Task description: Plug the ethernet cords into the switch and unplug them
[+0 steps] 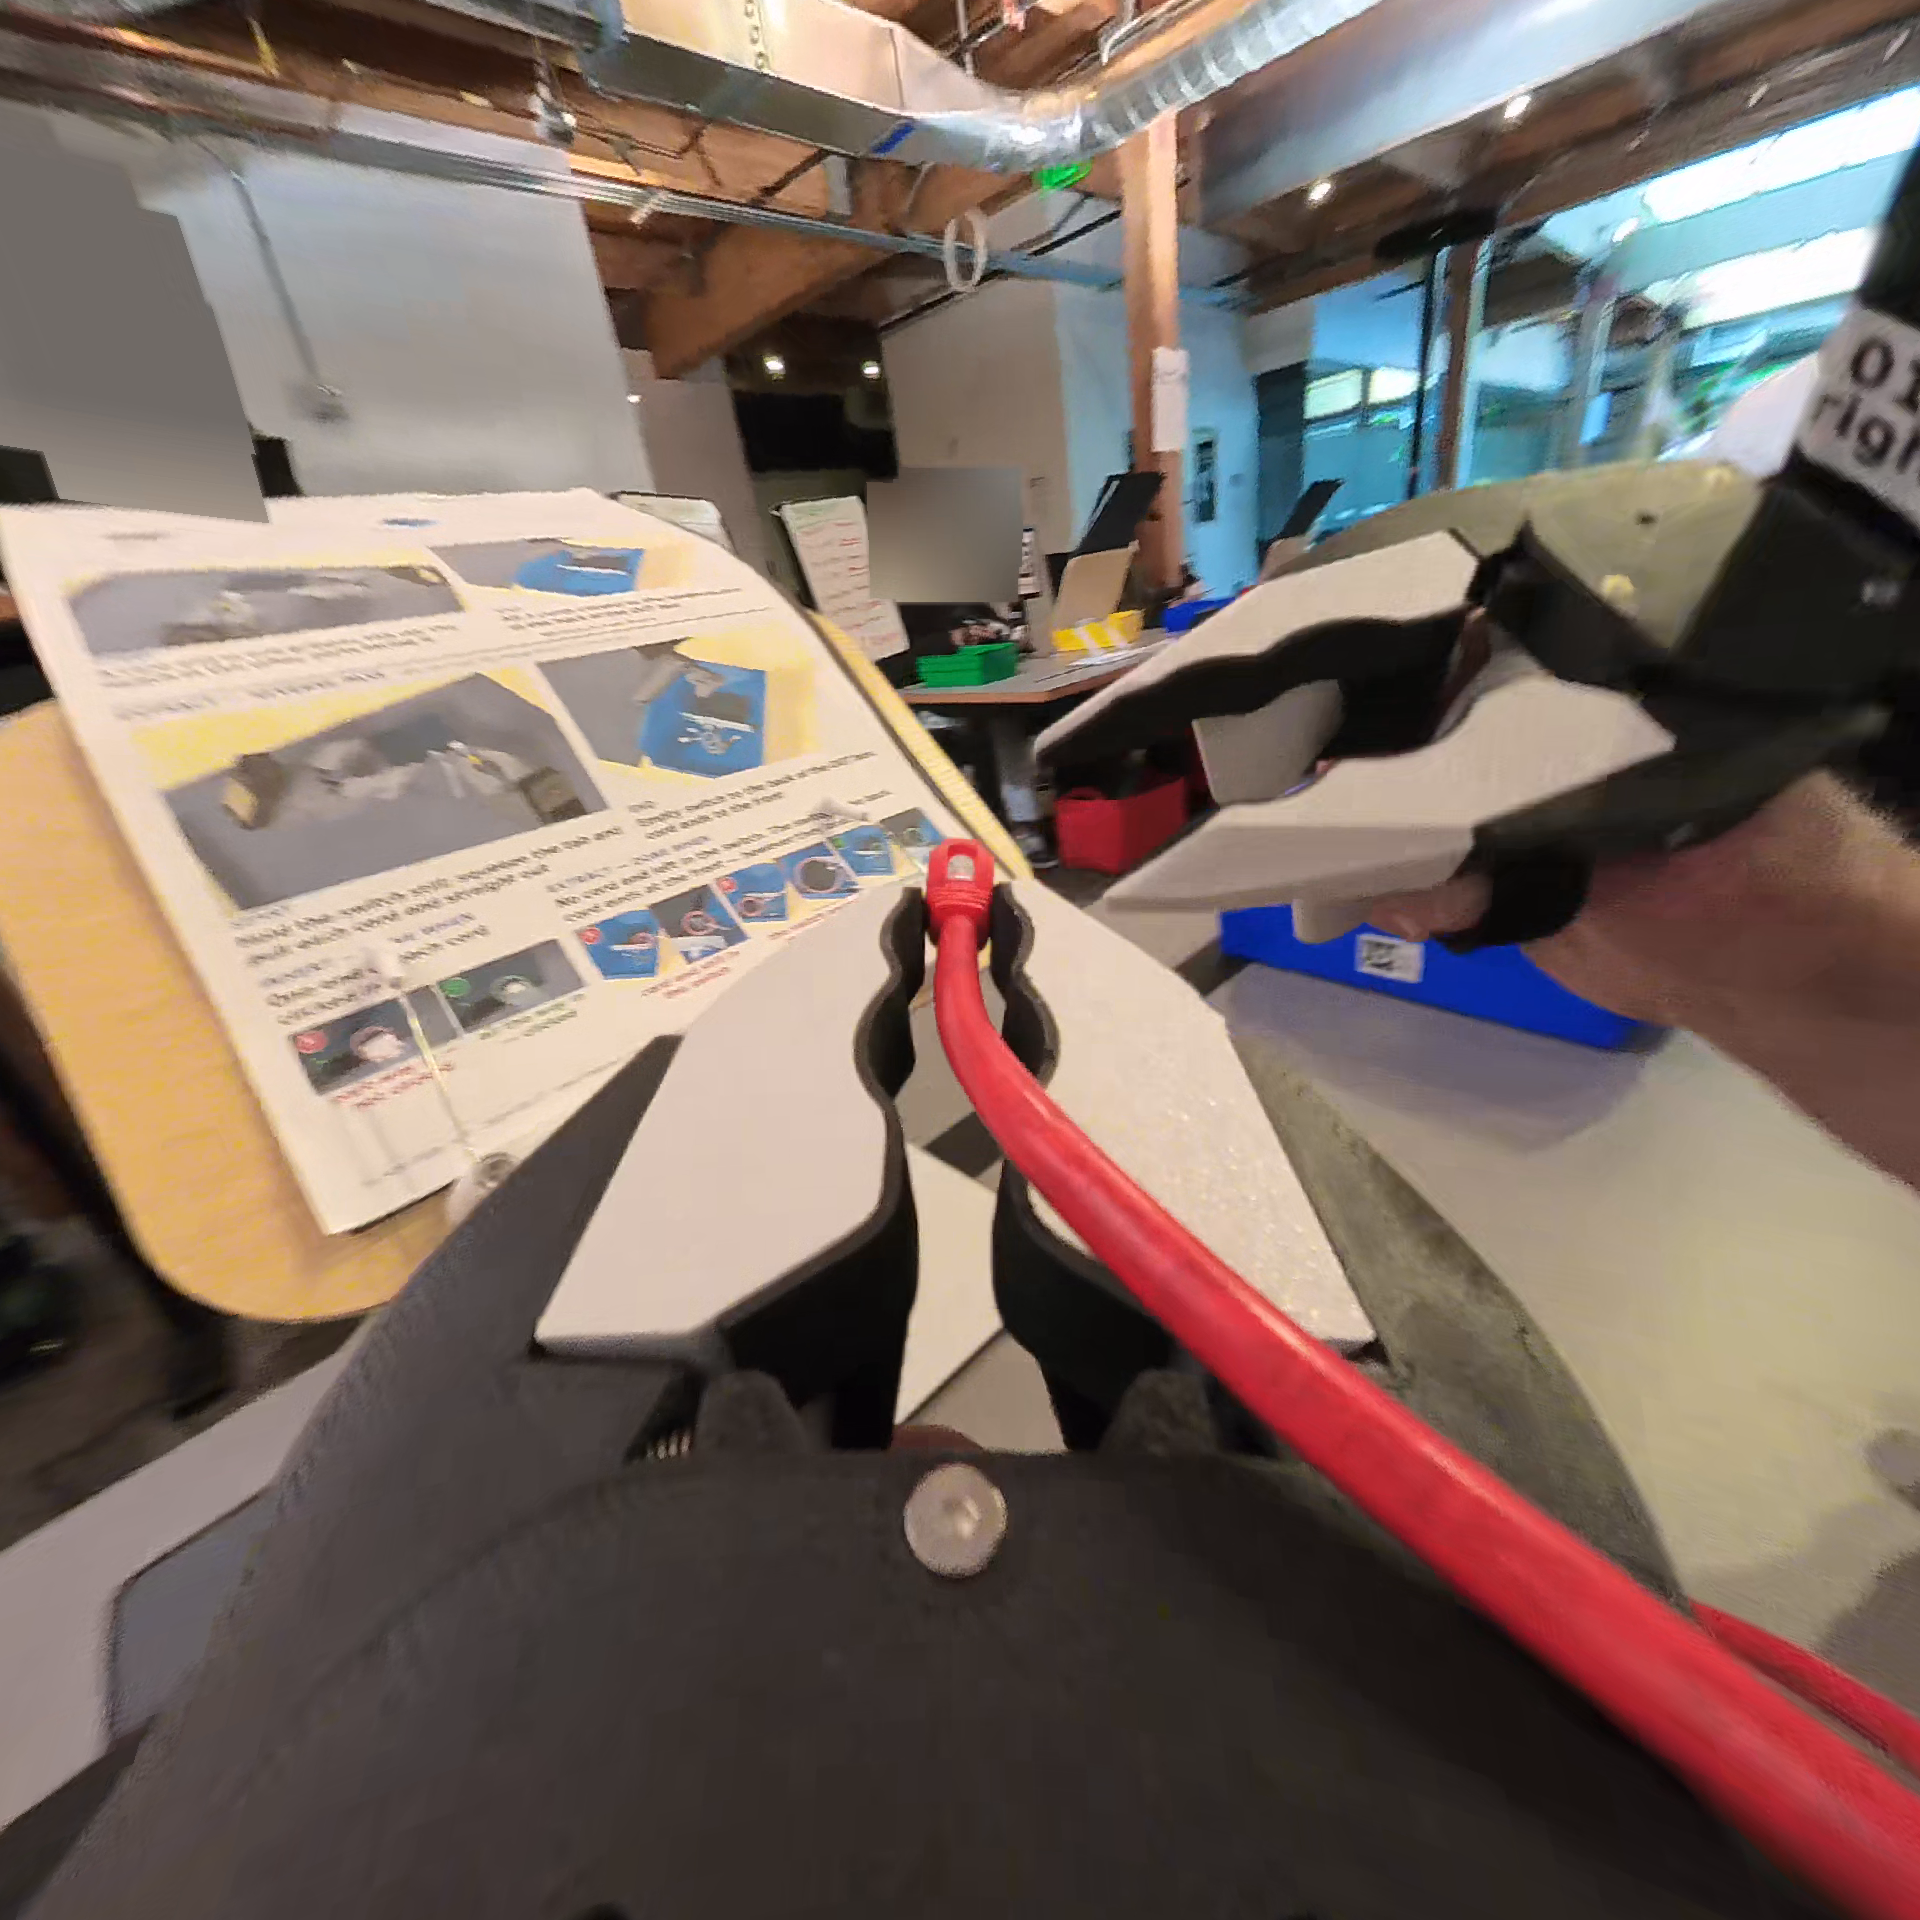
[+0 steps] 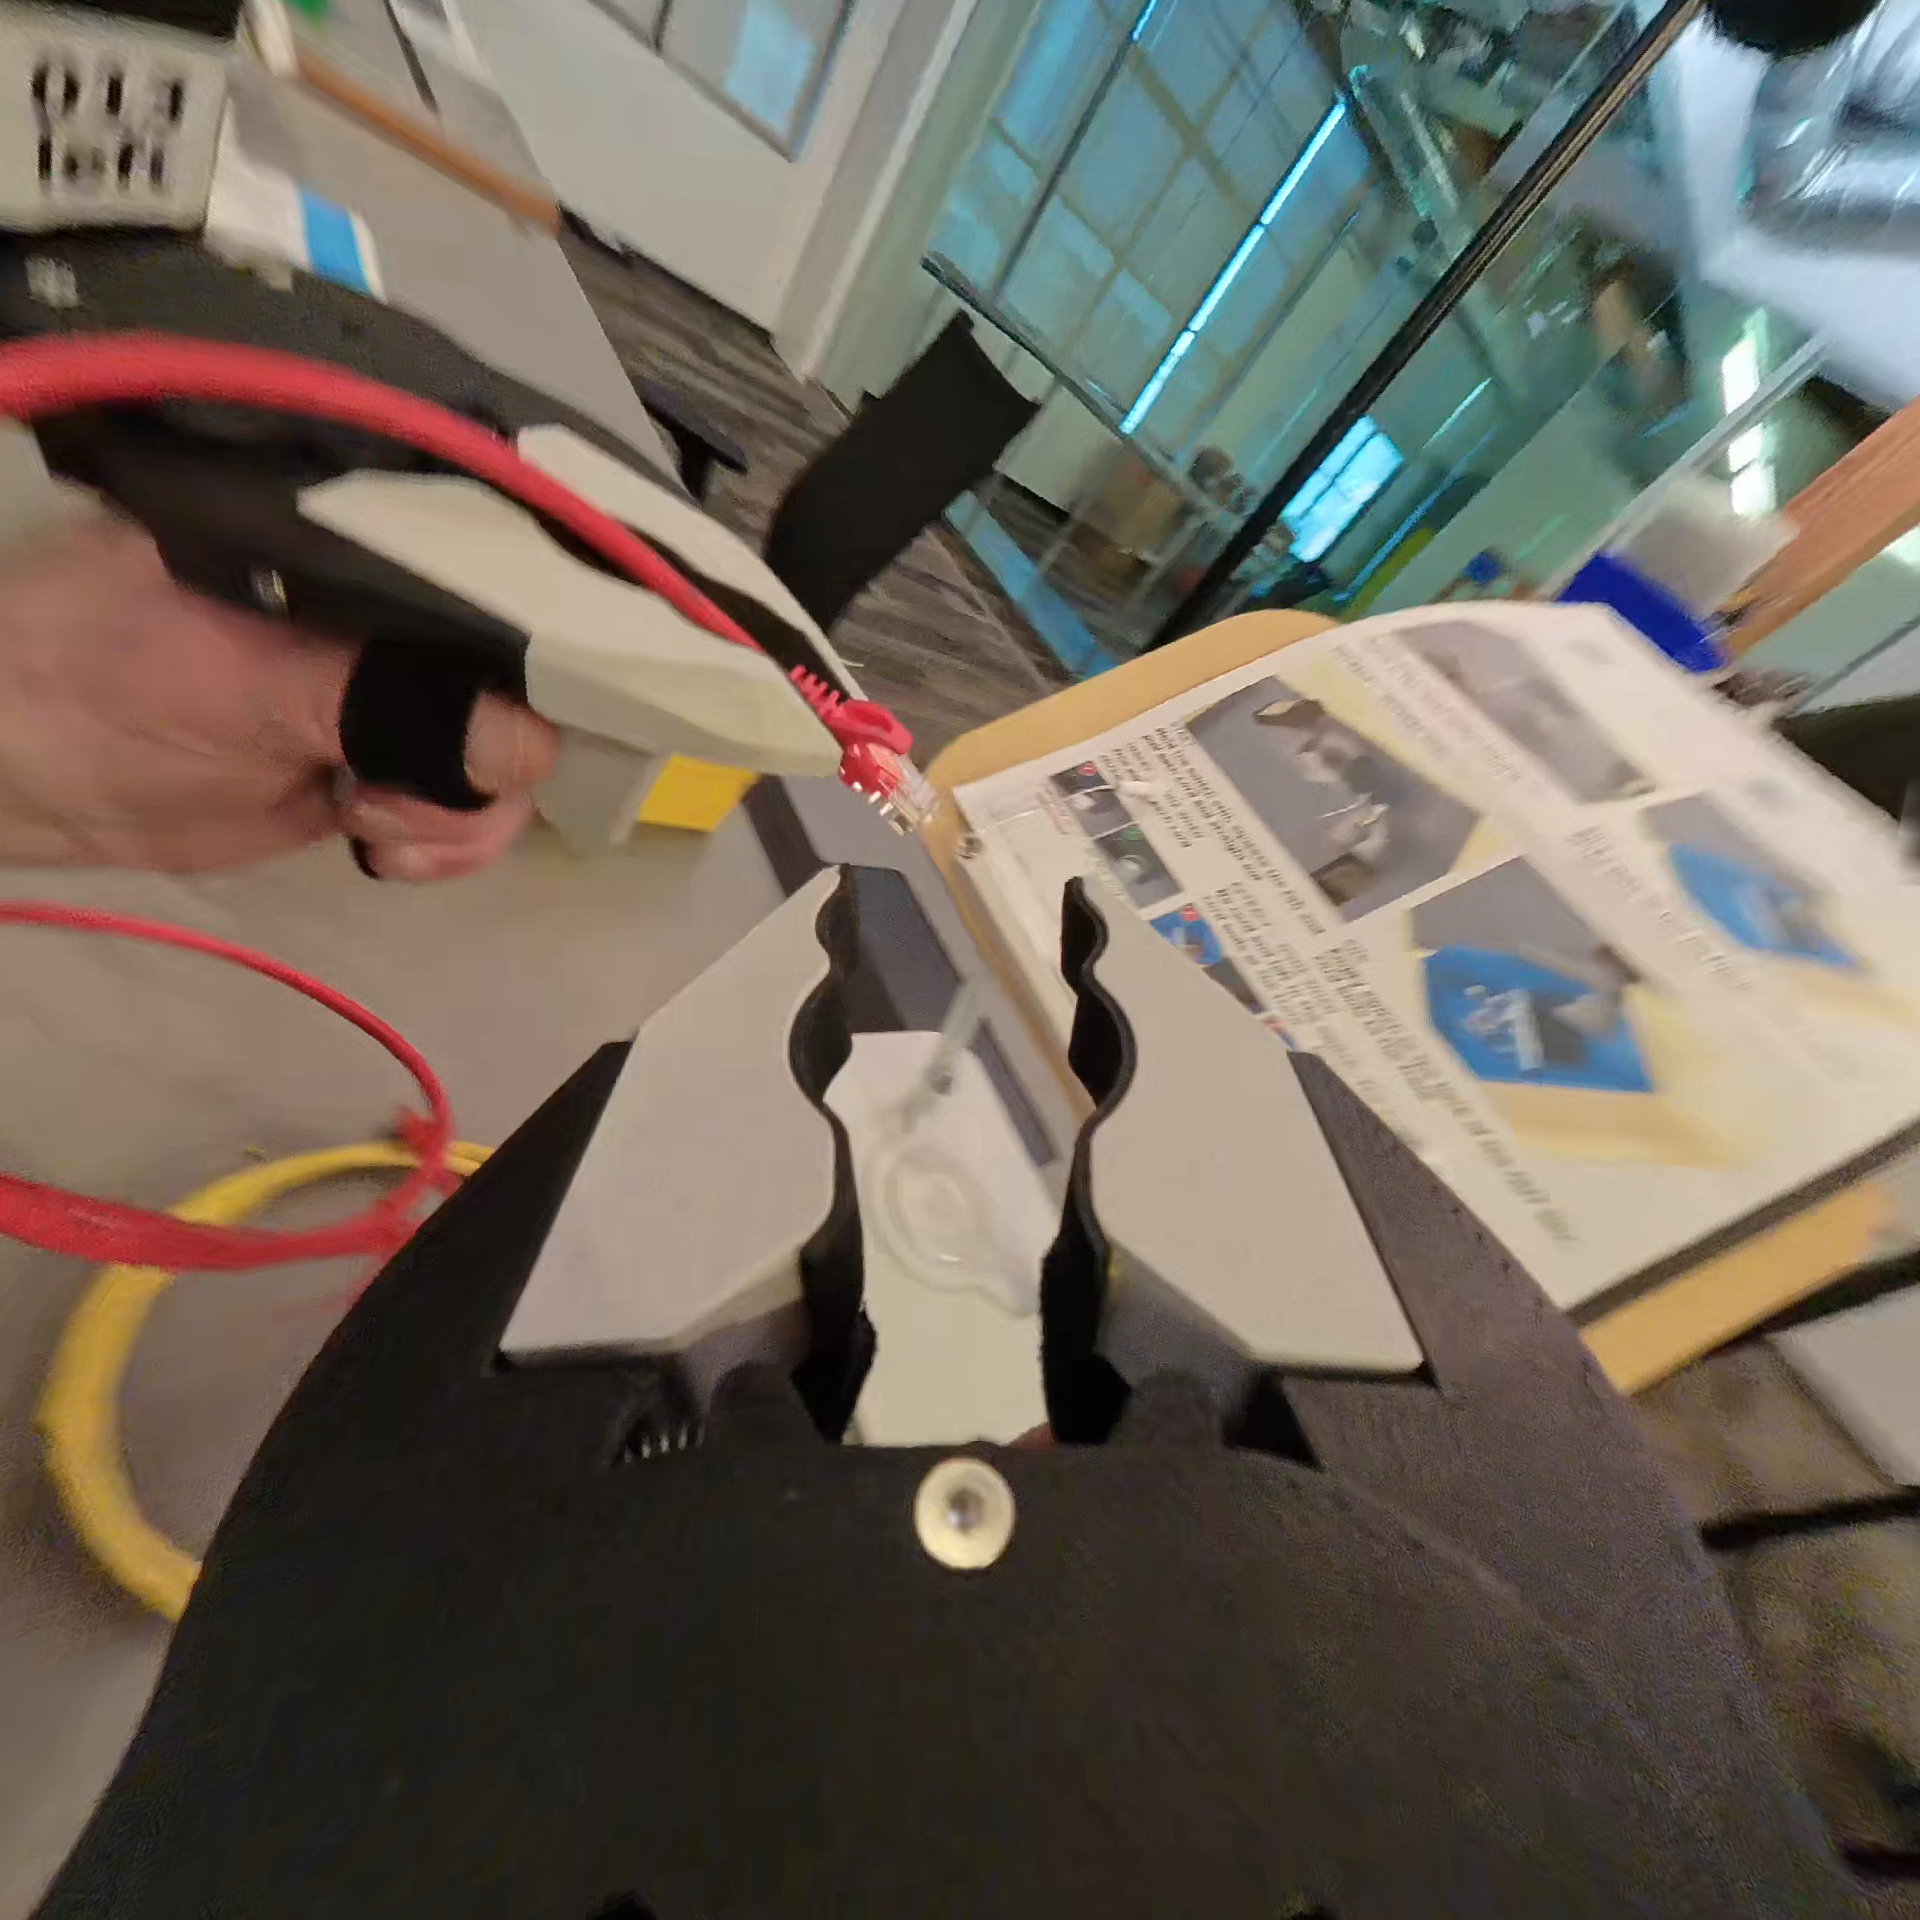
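Note:
My left gripper [image 1: 956, 920] is shut on a red ethernet cord [image 1: 1143, 1226] just behind its red plug boot [image 1: 954, 871]. The cord trails back to the lower right. In the right wrist view the left gripper [image 2: 844, 732] is at the left, held by a hand, with the clear plug tip [image 2: 902, 798] sticking out past its fingers. My right gripper [image 2: 954, 883] is open and empty, just below and right of that plug. It also shows at the upper right of the left wrist view [image 1: 1081, 821]. I cannot make out the switch in either view.
A printed instruction sheet [image 1: 416, 790] leans on a tan board [image 1: 104, 1039] straight ahead. A yellow cord [image 2: 94, 1403] and a loop of red cord [image 2: 312, 1236] lie on the grey table [image 2: 260, 1018]. A blue bin [image 1: 1455, 987] stands beyond the table. My right fingertips sit around 4 cm from my left ones.

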### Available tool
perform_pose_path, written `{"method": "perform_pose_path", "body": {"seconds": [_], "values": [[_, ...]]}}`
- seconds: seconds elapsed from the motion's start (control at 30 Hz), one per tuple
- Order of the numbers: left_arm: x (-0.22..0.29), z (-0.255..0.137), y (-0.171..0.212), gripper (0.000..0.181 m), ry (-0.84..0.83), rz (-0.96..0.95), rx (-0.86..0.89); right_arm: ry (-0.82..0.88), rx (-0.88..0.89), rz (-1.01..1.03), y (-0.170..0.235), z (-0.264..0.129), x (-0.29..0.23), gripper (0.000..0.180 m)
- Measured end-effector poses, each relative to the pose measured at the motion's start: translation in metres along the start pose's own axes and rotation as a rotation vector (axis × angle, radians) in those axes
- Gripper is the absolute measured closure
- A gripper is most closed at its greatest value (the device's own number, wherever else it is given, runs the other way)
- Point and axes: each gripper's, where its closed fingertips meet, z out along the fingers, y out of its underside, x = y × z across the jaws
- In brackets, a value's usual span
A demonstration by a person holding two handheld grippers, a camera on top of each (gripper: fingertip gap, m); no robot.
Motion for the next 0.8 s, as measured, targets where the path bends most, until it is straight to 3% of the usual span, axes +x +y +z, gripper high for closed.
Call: {"method": "perform_pose_path", "body": {"seconds": [0.1,0.33,0.5,0.8], "values": [[0.0,0.001,0.003,0.169,-0.055,0.089,-0.024,-0.093,0.026,0.167,0.003,0.003,-0.004,0.138],[-0.02,0.006,0.028,0.168,-0.172,0.139,-0.151,0.125,-0.067,-0.255,-0.003,0.004,-0.003,0.126],[-0.036,0.006,0.041,0.168,-0.215,0.126,-0.185,0.171,-0.137,-0.389,-0.003,0.011,-0.01,0.128],[-0.039,0.007,0.05,0.168,-0.216,0.136,-0.199,0.241,-0.238,-0.366,-0.003,-0.004,0.02,0.13]]}}
